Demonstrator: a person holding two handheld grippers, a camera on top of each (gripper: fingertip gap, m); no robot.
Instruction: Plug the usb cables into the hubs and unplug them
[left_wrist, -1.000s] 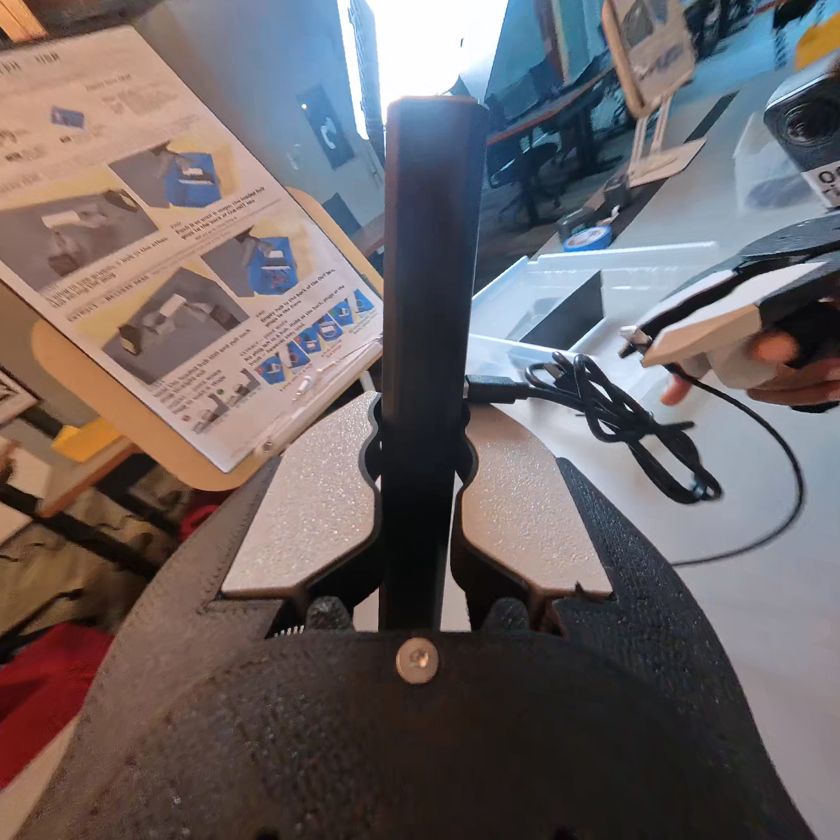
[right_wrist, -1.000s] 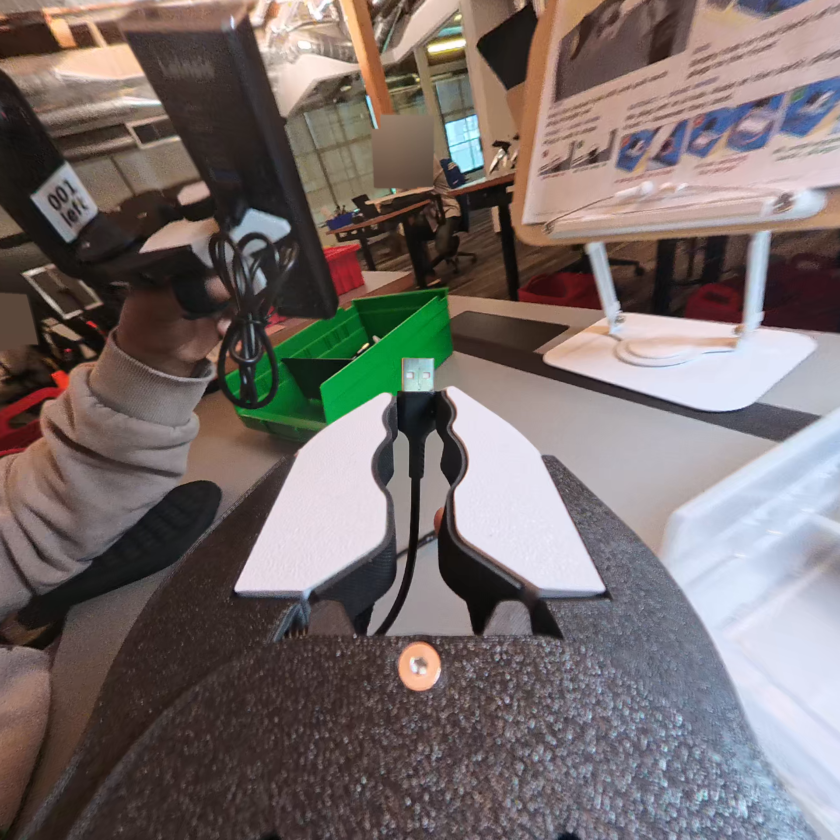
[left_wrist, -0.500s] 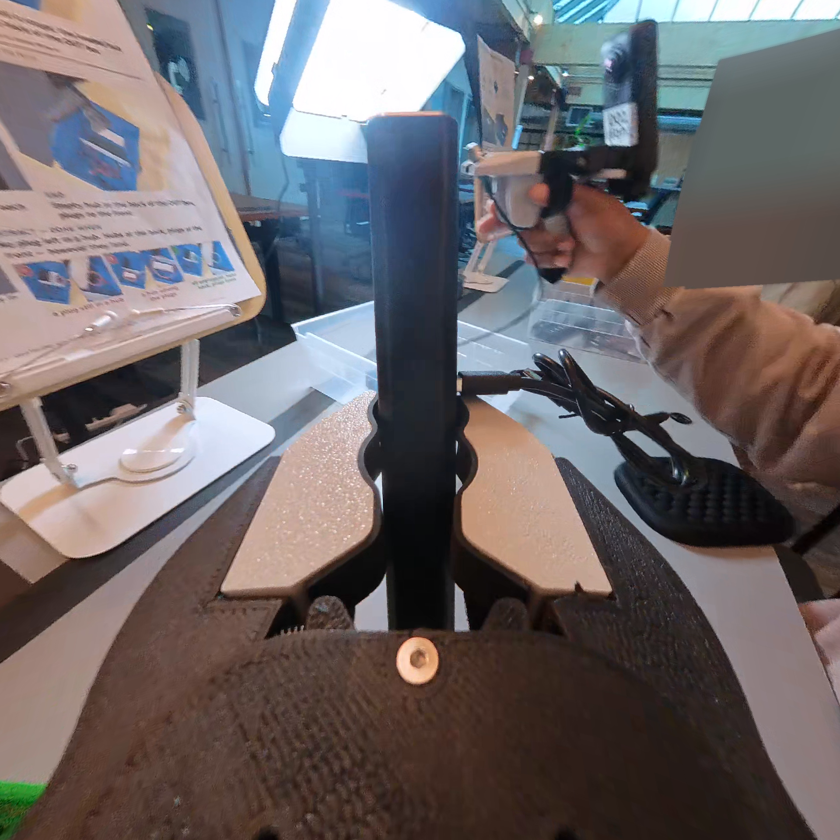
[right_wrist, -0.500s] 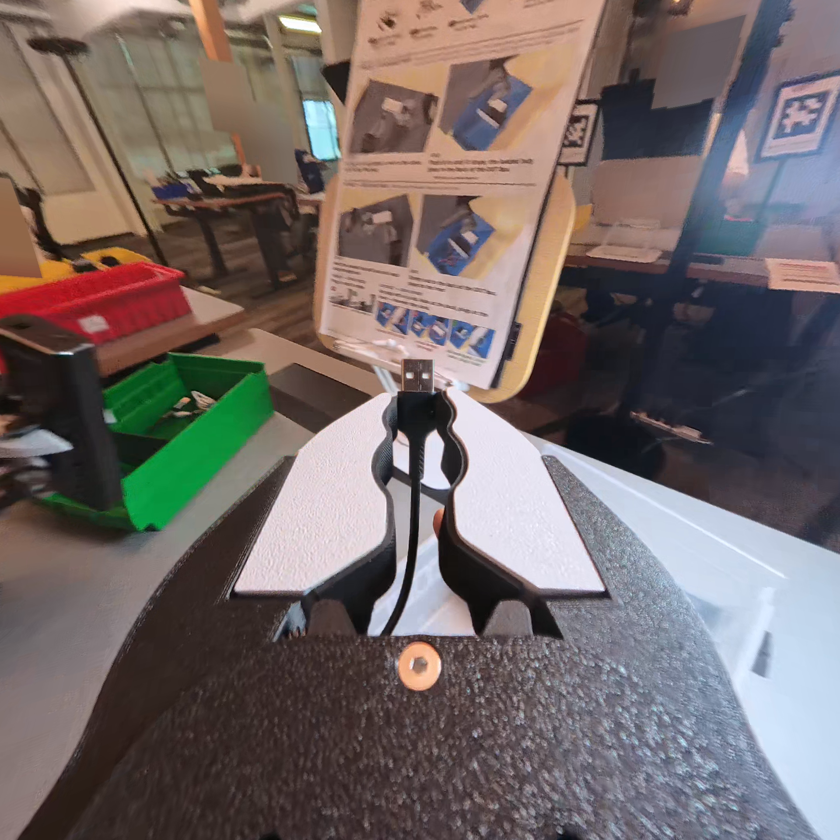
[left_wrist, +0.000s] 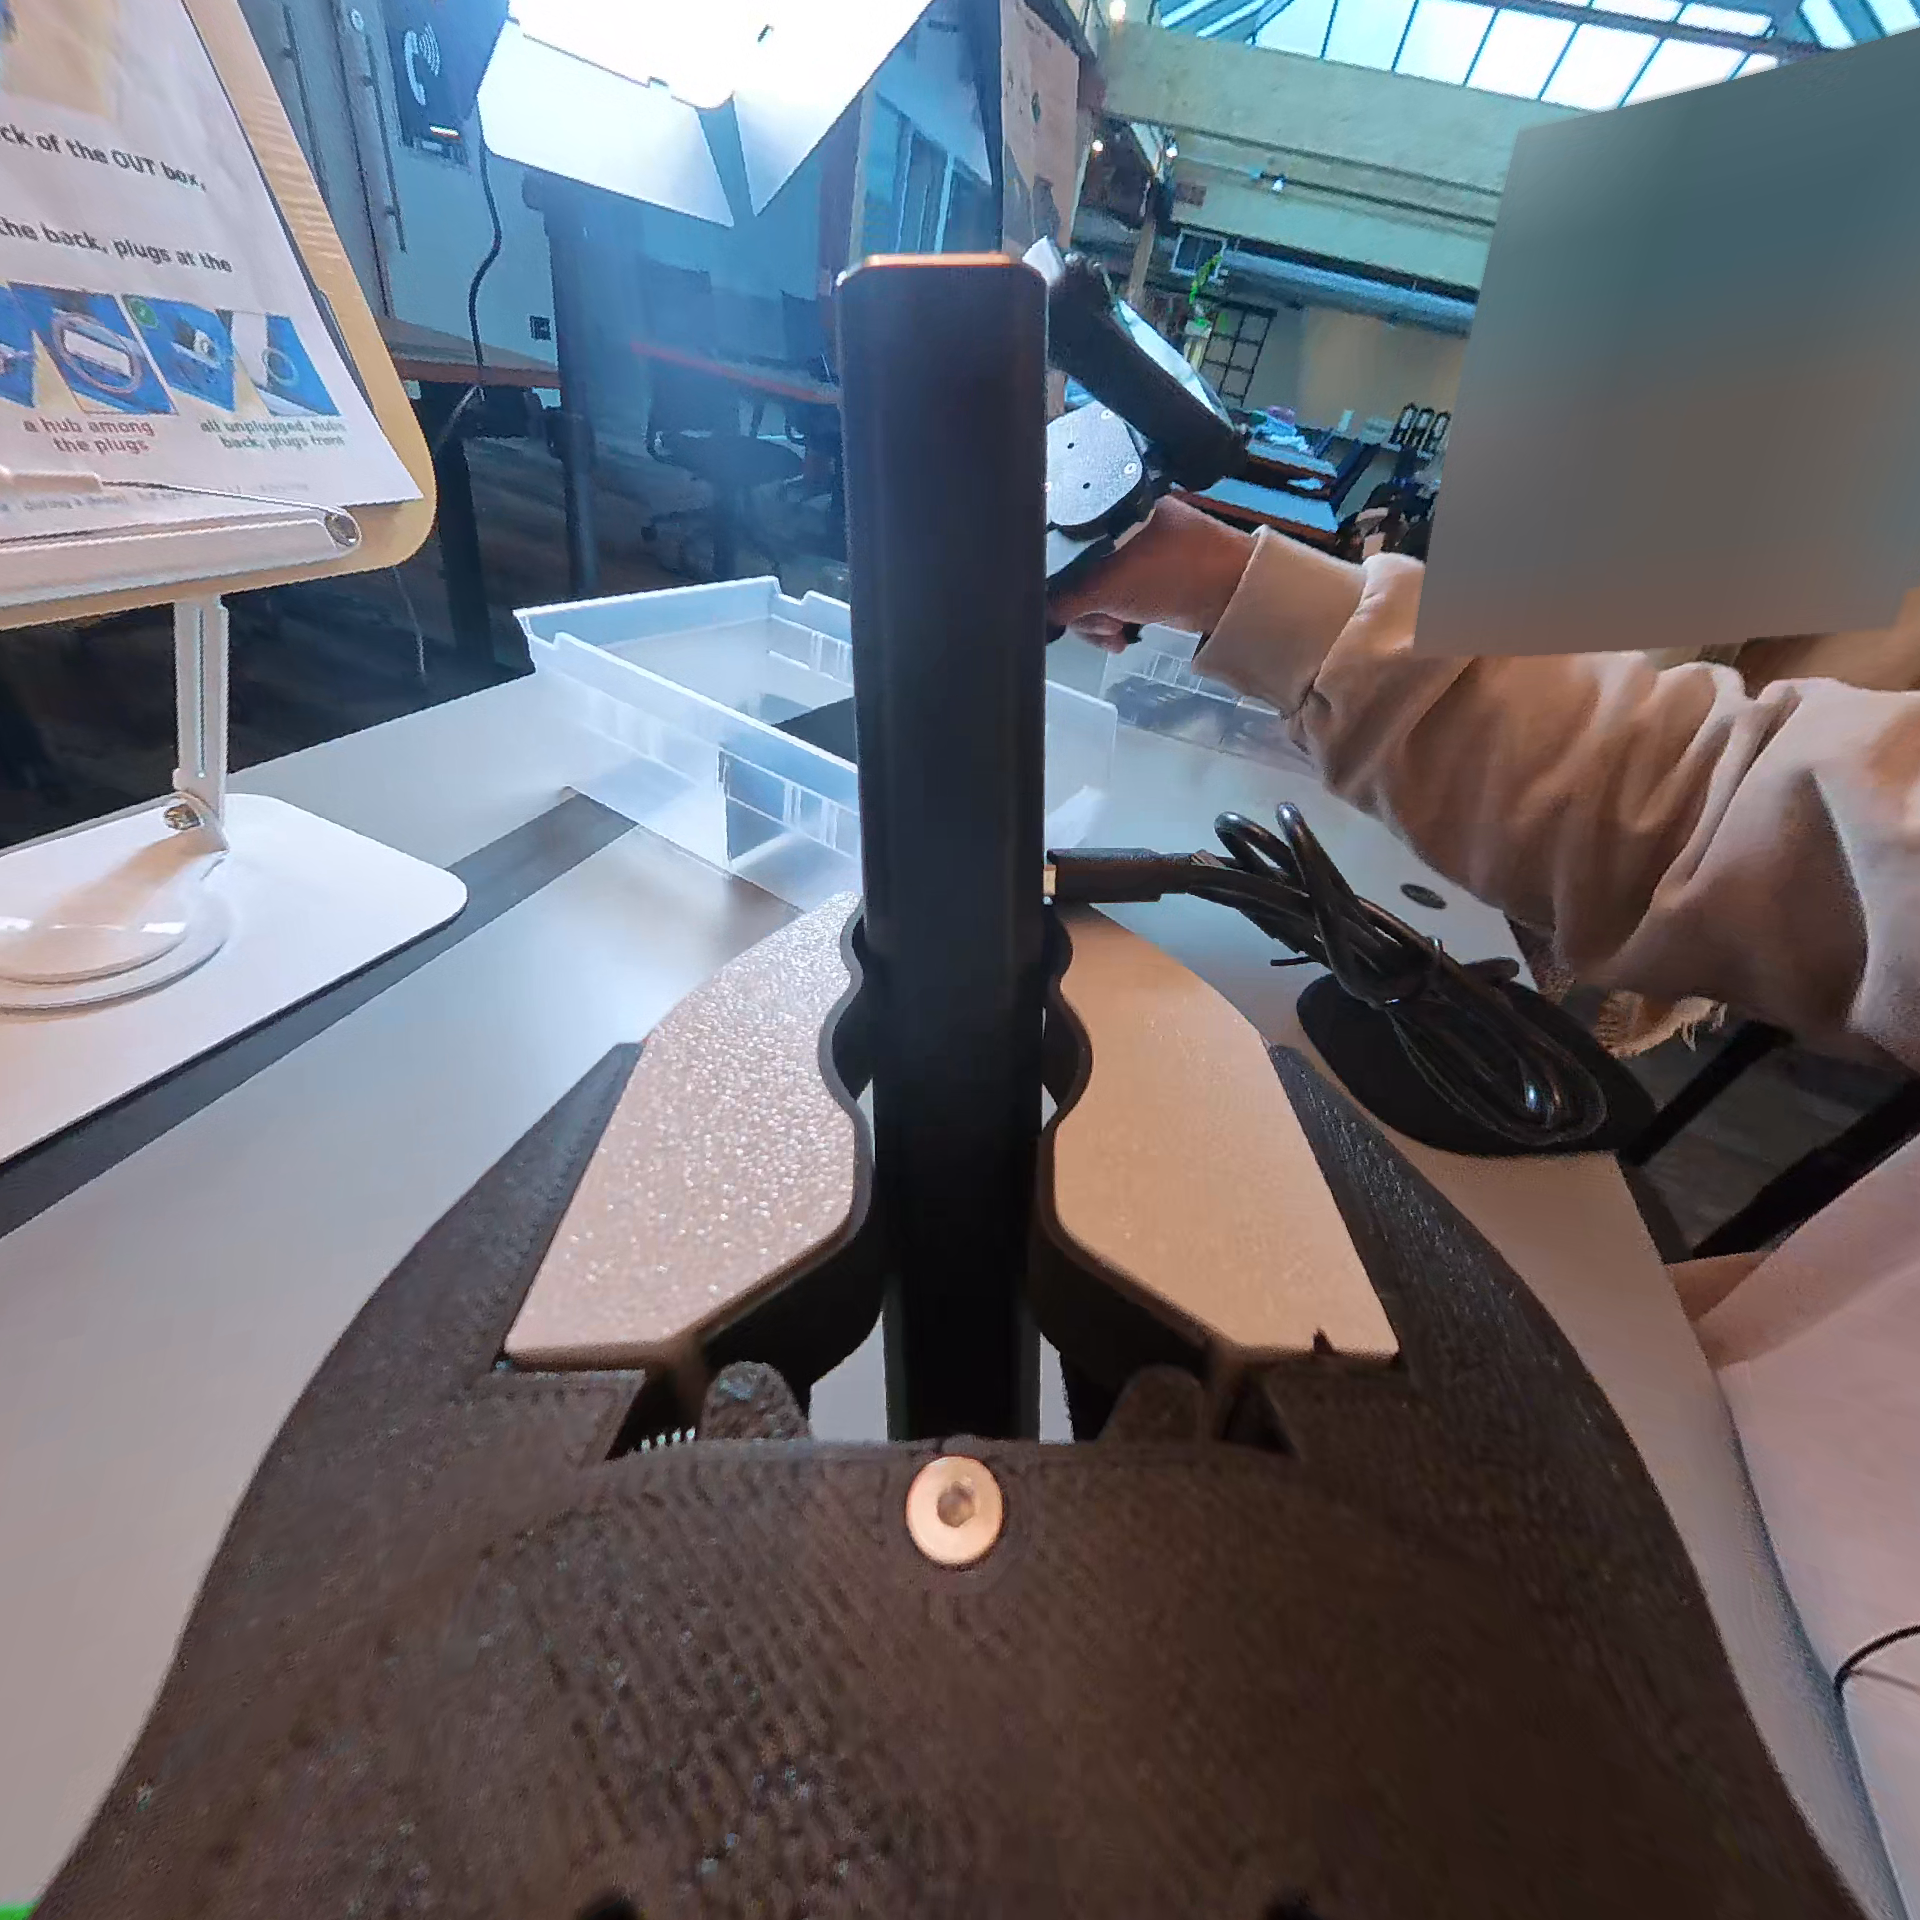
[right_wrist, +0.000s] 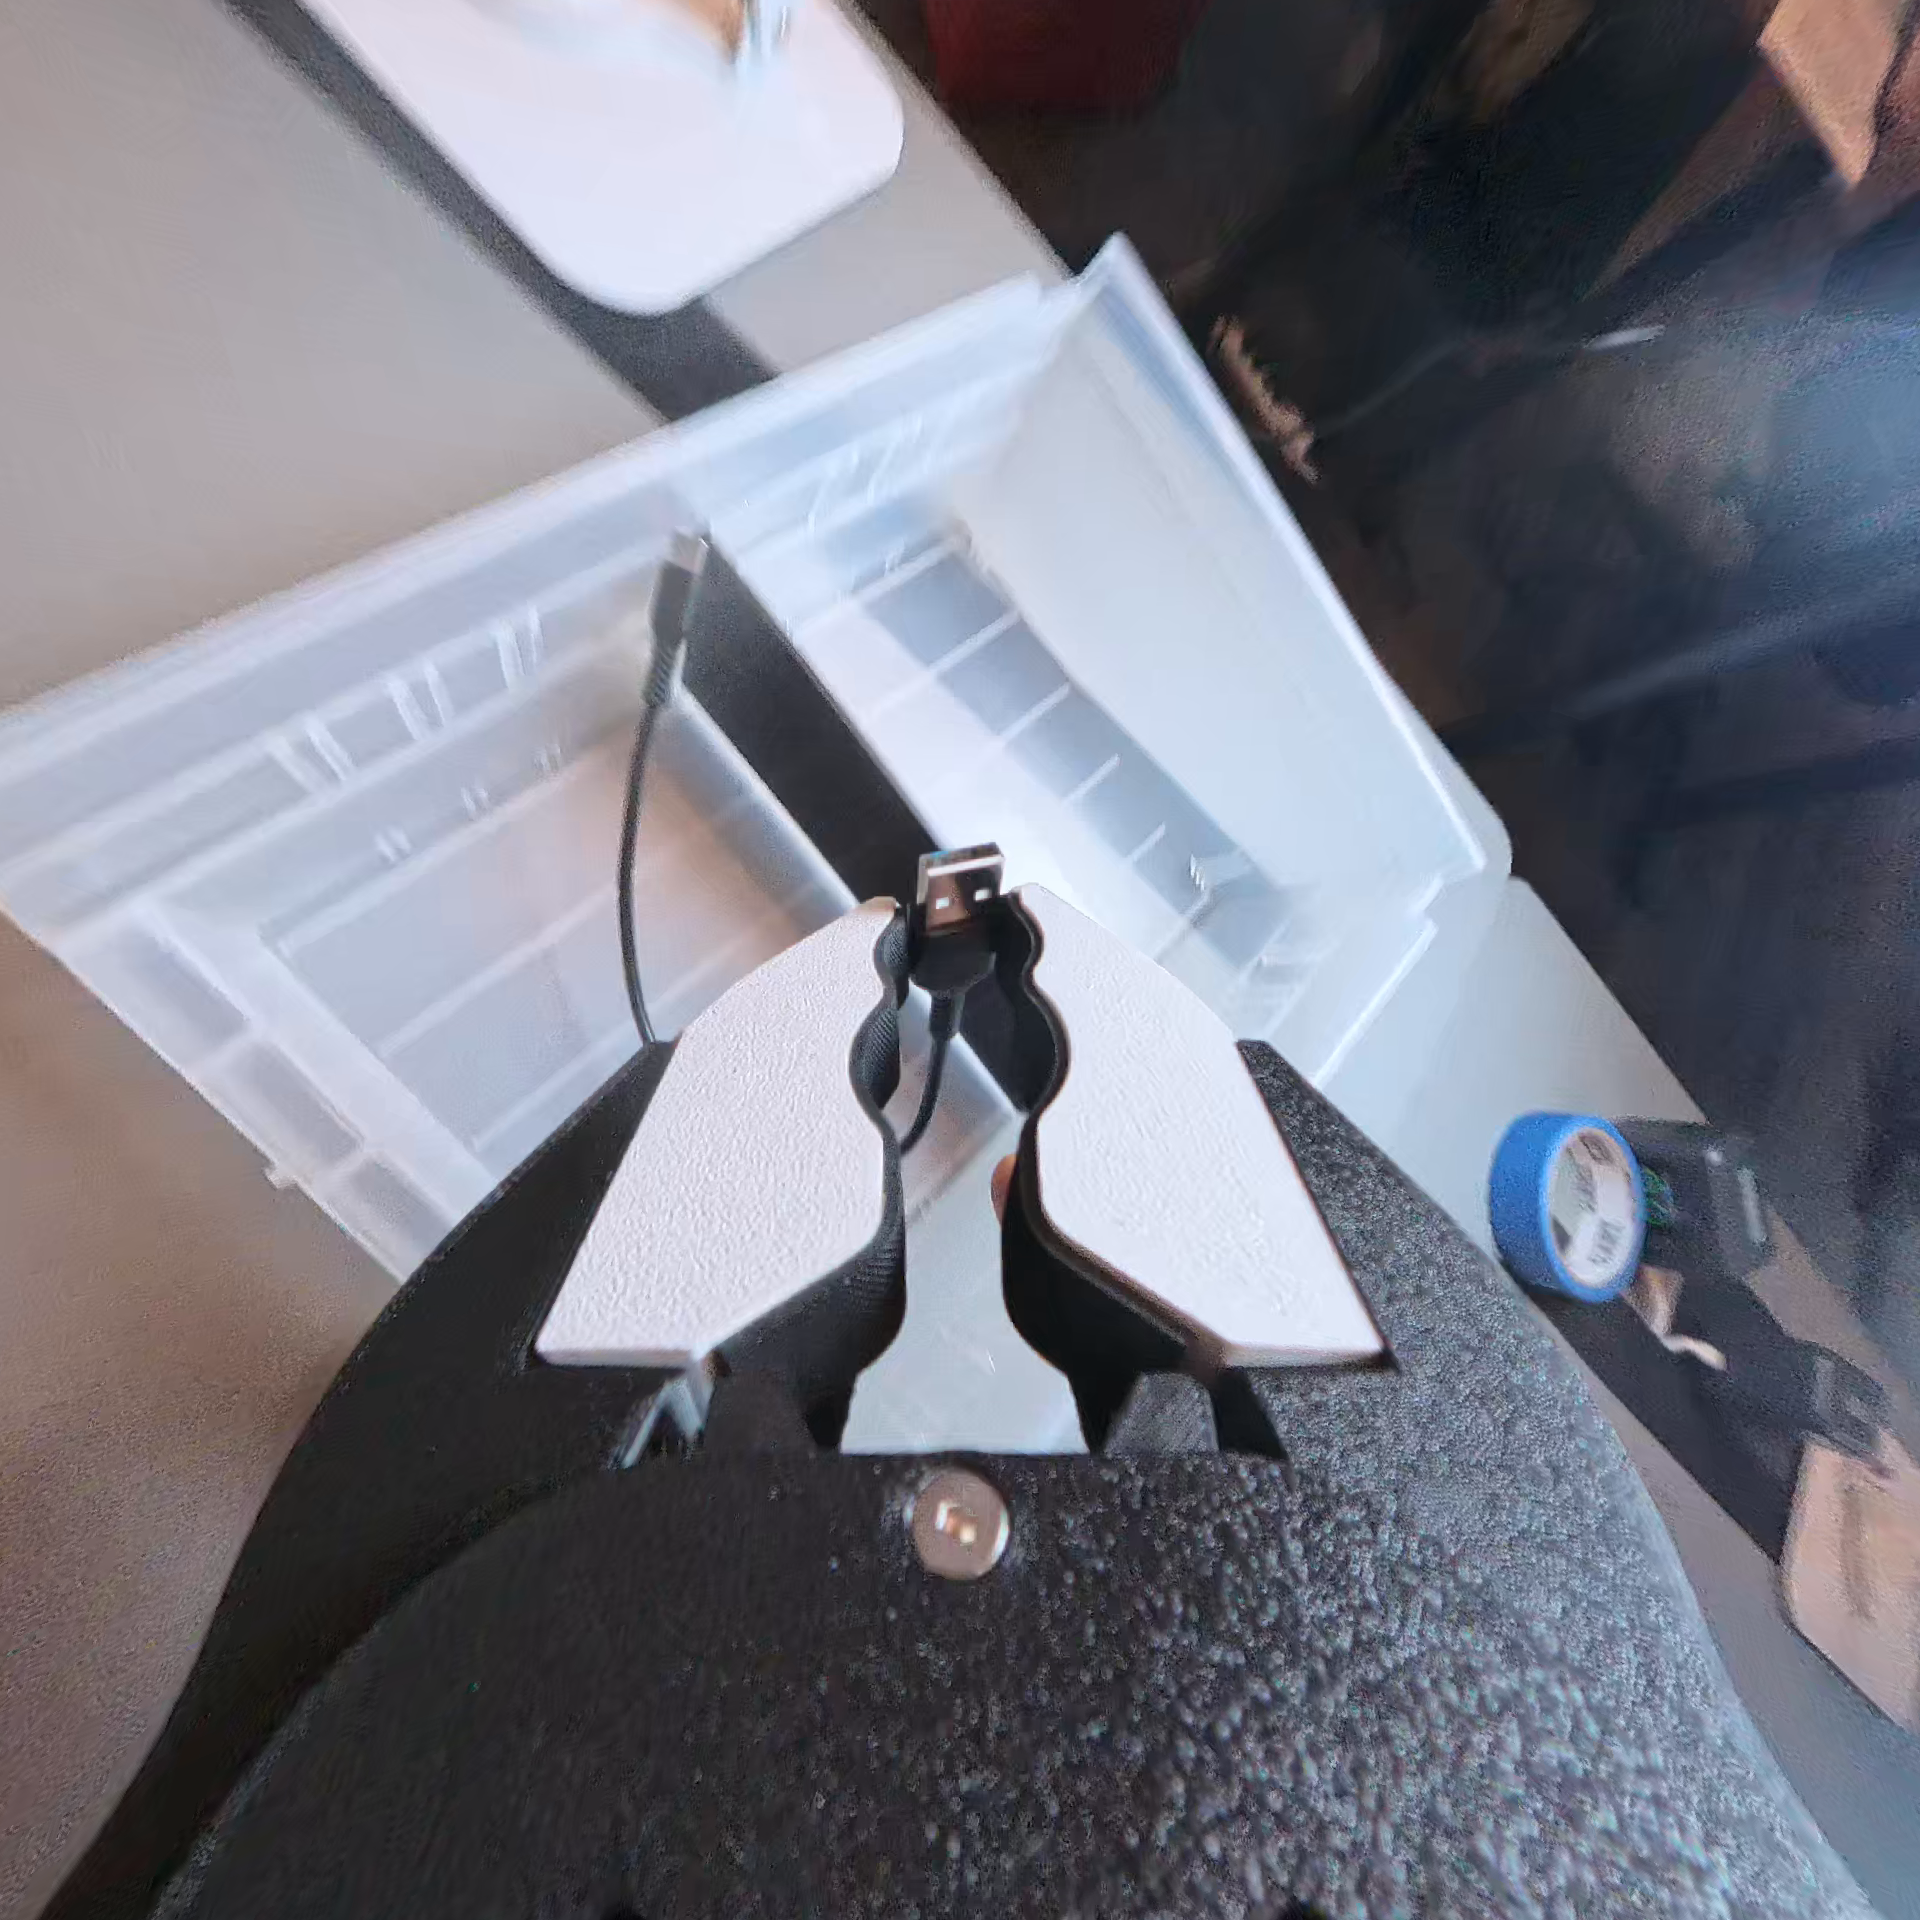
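Observation:
My left gripper is shut on a black bar-shaped USB hub and holds it upright above the table. The hub's own black cable leaves its right side and hangs in a coiled bundle. My right gripper is shut on the black body of a USB plug, whose metal tip sticks out past the fingertips, slightly tilted. The plug's thin cable trails down into a clear plastic bin. In the left wrist view the right gripper shows just behind the hub, held by a hand.
The clear bin has a black divider. A document stand with a white base is on the left. A blue tape roll lies near the table's edge. A black pad lies under the coiled cable. A person's sleeve is at right. The tips of one gripper are about 35 cm away from the tips of the other. Between my right fingertips and the white base there is roughly 35 cm.
My right gripper has swung from facing the document stand to pointing down over the clear bin, still holding the plug. In the left view it has moved closer behind the hub.

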